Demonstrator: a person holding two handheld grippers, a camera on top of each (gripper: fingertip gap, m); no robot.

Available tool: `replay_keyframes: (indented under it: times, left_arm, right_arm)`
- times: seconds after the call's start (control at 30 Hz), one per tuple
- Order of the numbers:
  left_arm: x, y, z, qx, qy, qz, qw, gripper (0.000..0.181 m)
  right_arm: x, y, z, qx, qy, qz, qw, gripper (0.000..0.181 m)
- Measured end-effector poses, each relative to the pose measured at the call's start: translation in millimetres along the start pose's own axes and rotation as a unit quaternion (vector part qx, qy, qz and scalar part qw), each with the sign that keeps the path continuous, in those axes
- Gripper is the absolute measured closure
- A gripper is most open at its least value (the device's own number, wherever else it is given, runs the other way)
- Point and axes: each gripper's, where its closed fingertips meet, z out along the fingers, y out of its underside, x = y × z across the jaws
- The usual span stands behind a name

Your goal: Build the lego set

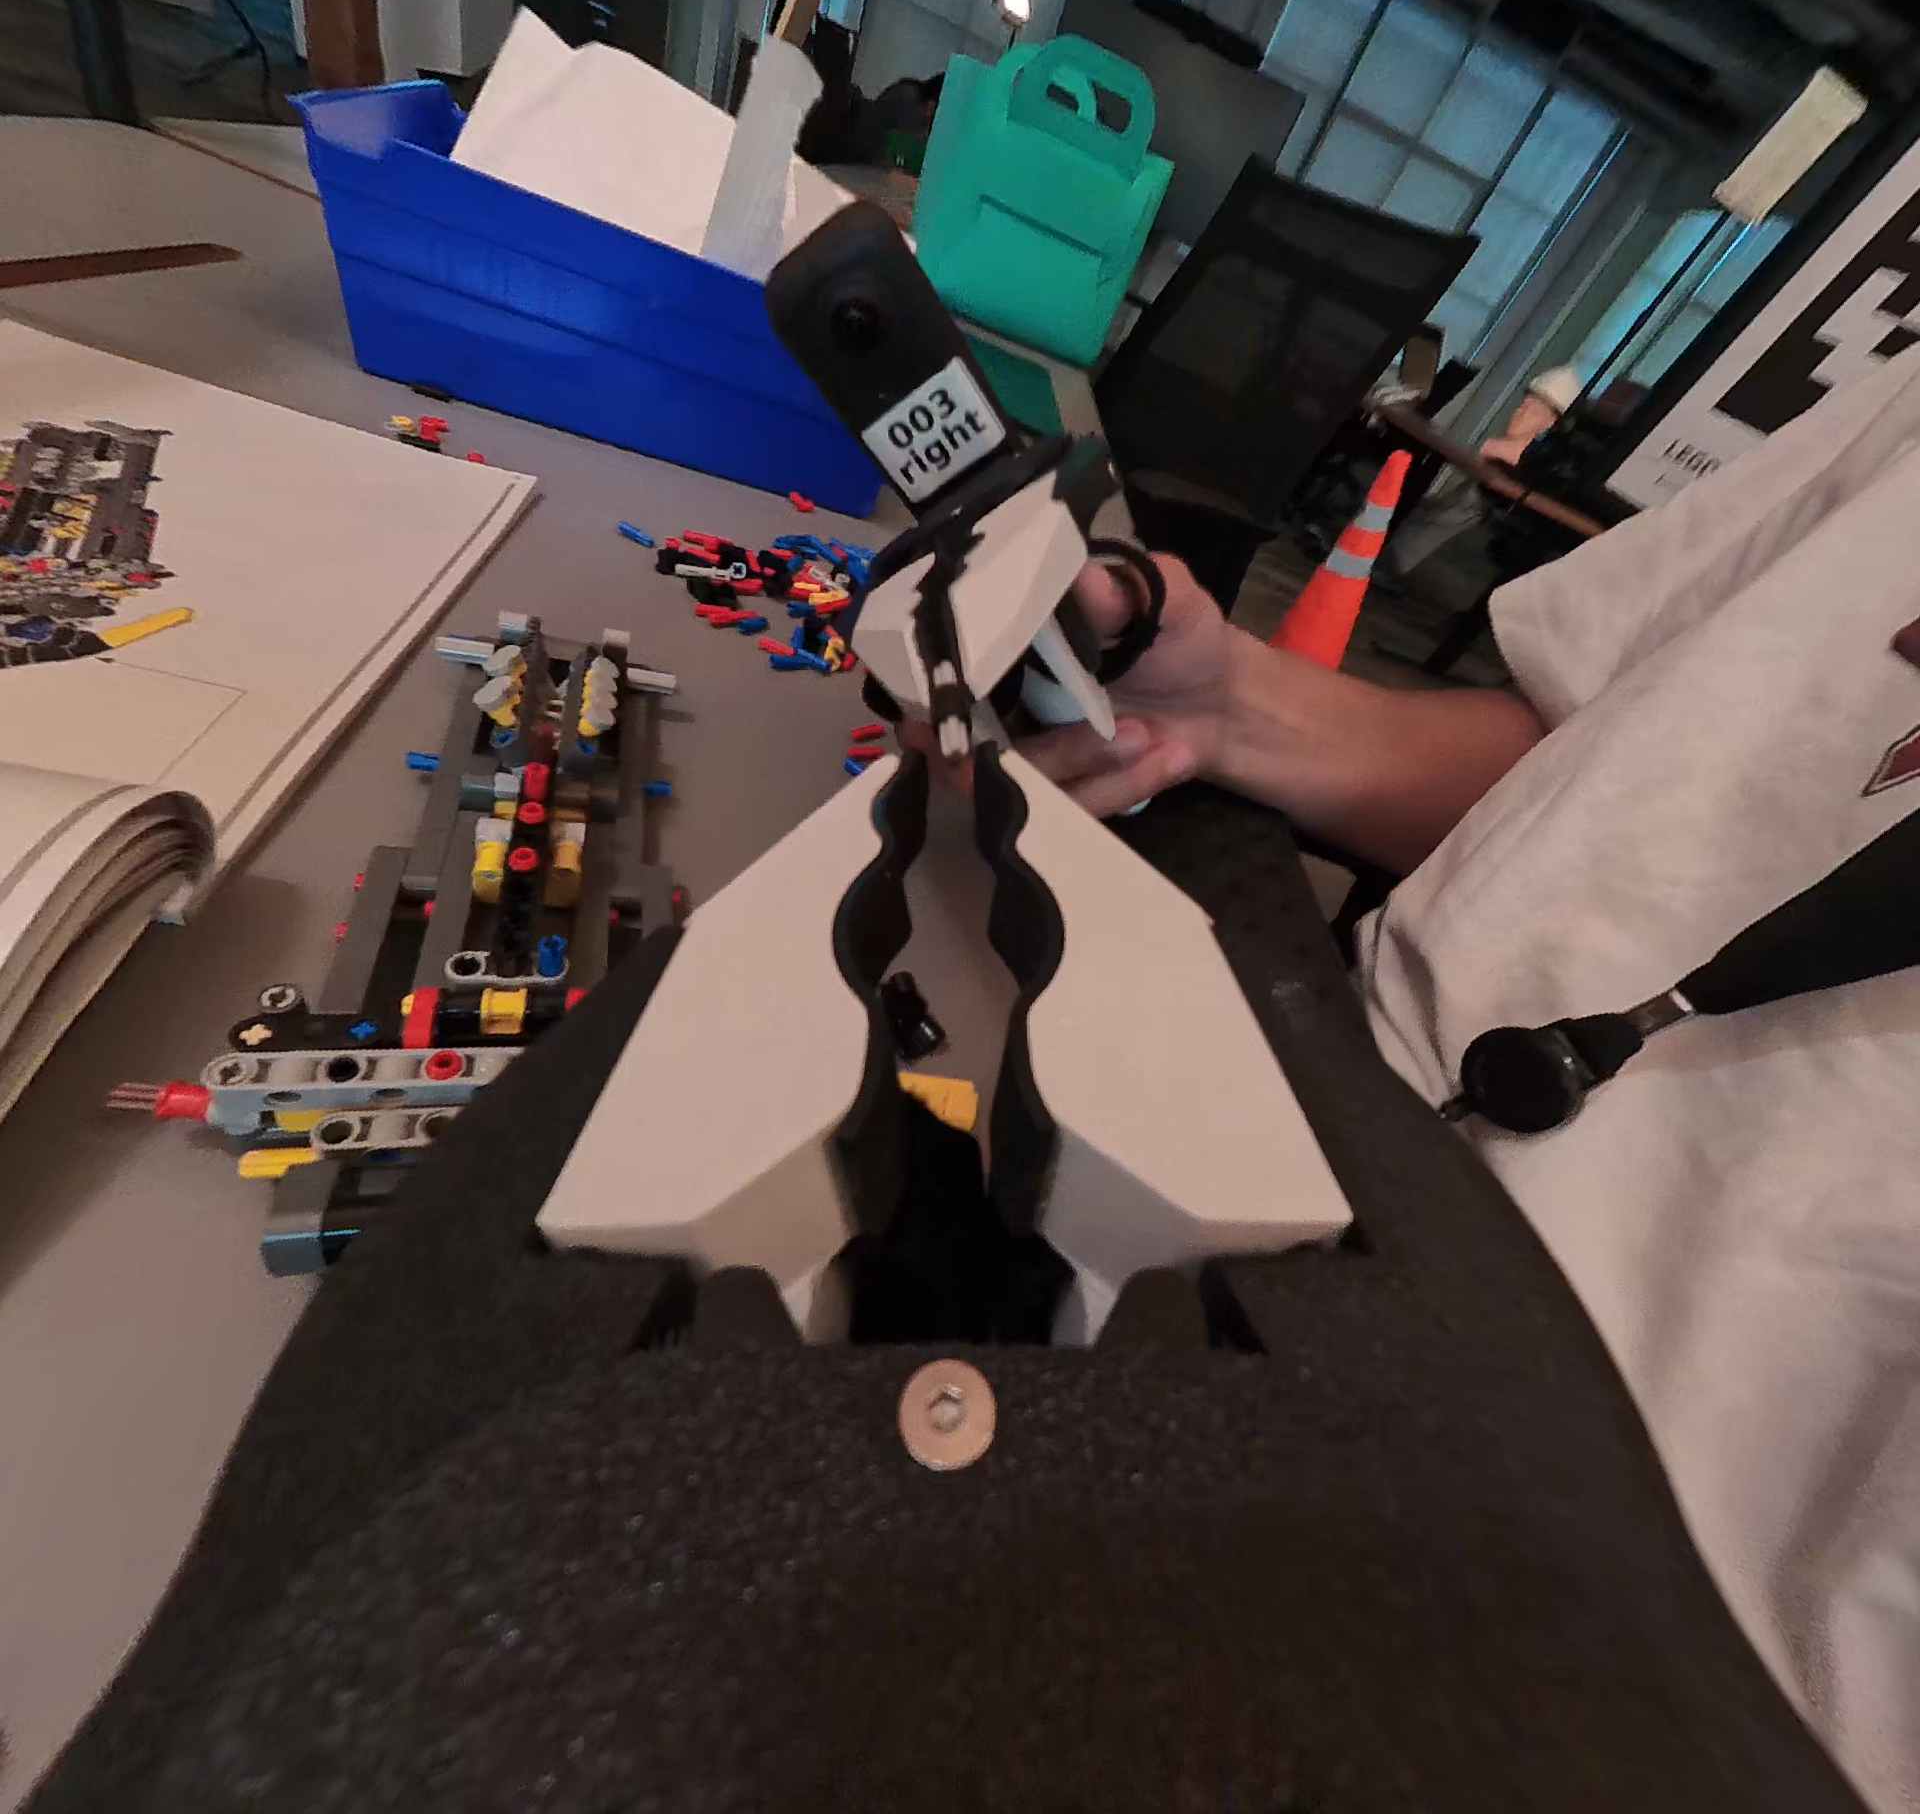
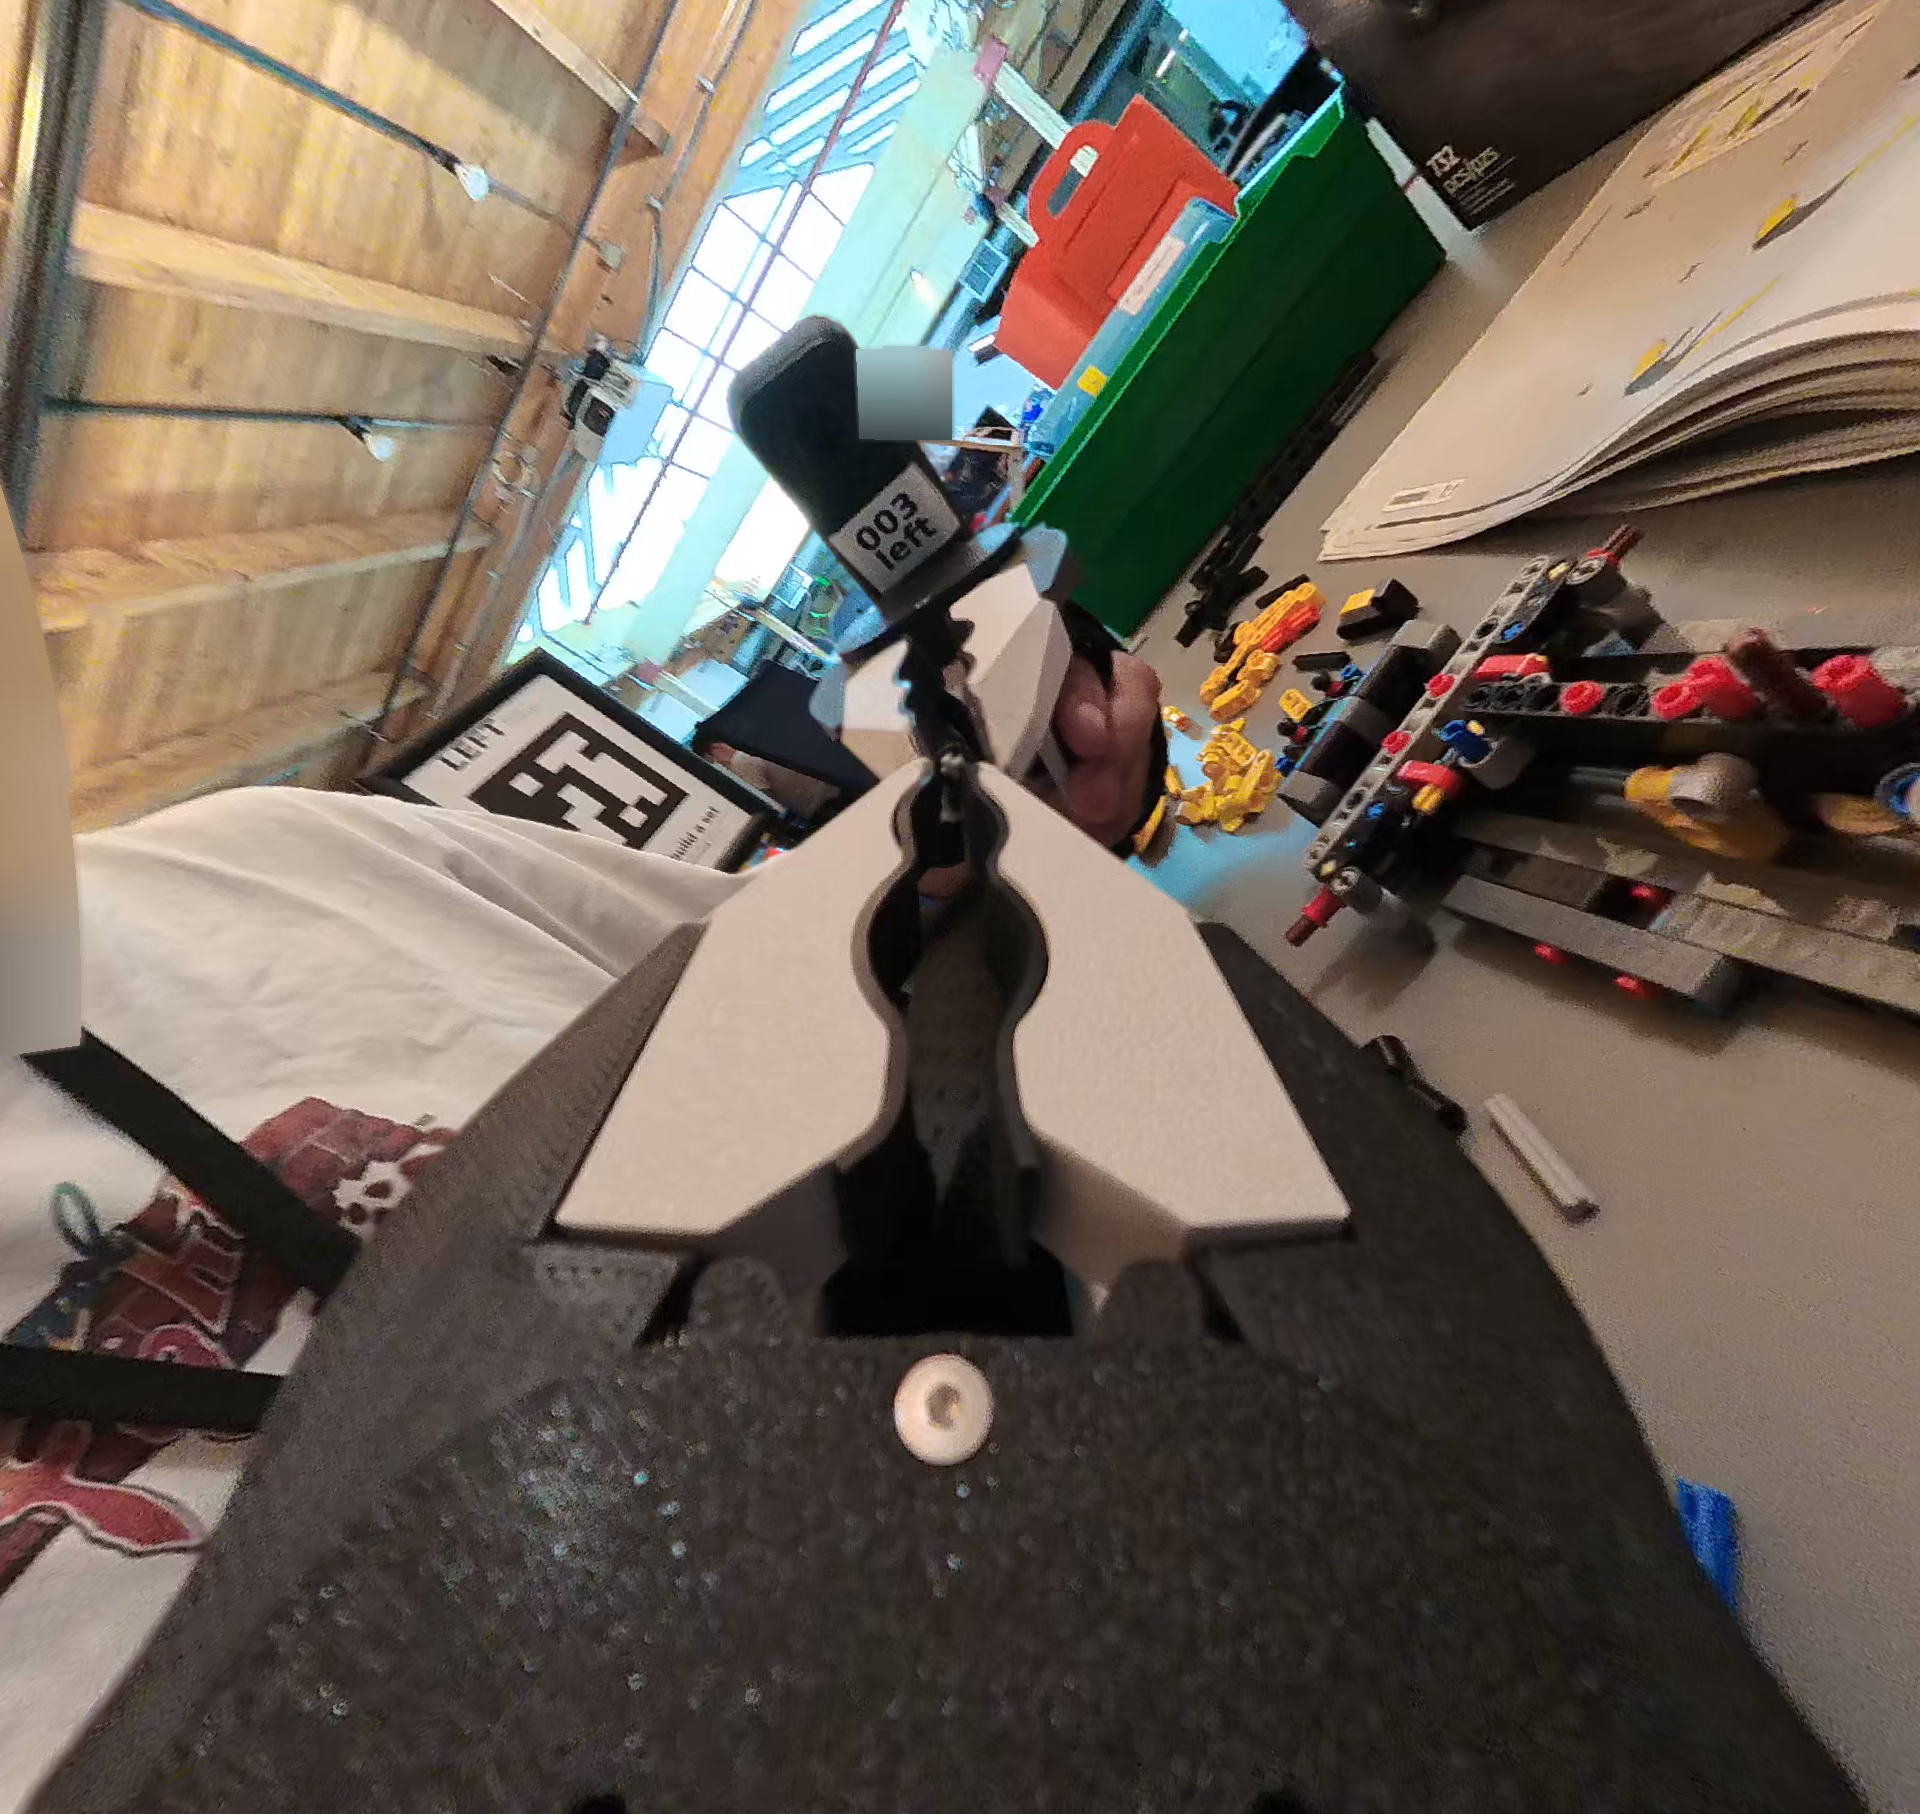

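My left gripper (image 1: 943, 765) and right gripper (image 2: 952, 779) meet tip to tip above the table's near edge. A small grey-and-black lego piece (image 1: 948, 717) is pinched between the two sets of tips; it also shows in the right wrist view (image 2: 951, 772). Both grippers look shut on it, with only a narrow gap between the pads. The right gripper shows in the left wrist view (image 1: 940, 673), held by a hand (image 1: 1174, 704). The long partly built lego chassis (image 1: 520, 881) lies on the table to the left, and also shows in the right wrist view (image 2: 1610, 777).
An open instruction book (image 1: 260, 569) lies beyond the chassis. A blue bin (image 1: 540, 310) and a pile of red, blue and black pins (image 1: 769, 590) sit further back. A green bin (image 2: 1247, 362), yellow pieces (image 2: 1236, 725) and a grey axle (image 2: 1538, 1167) are nearby. The person's torso (image 1: 1662, 933) is close. My left and right fingertips are right by each other.
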Motion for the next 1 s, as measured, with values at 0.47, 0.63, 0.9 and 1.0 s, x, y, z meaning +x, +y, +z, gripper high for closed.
replay_keyframes:
  times: [0.47,0.63,0.9,1.0]
  left_arm:
    - [-4.1,-3.7,-0.9,0.012,0.004,-0.019,1.0,0.176]
    - [-19.8,7.1,-16.6,-0.017,-0.036,-0.019,0.999,0.176]
    - [-23.0,20.4,-13.0,-0.058,-0.047,-0.012,0.997,0.176]
    - [-24.6,23.6,-12.5,-0.069,-0.055,-0.004,0.996,0.176]
  right_arm:
    - [4.3,-2.3,-0.6,0.007,0.017,-0.011,1.0,0.177]
    - [28.1,13.0,-22.8,-0.086,0.169,-0.205,0.96,0.163]
    - [64.9,62.7,-40.0,-0.271,0.244,-0.298,0.882,0.155]
    - [69.0,52.9,-40.2,-0.256,0.251,-0.299,0.884,0.157]
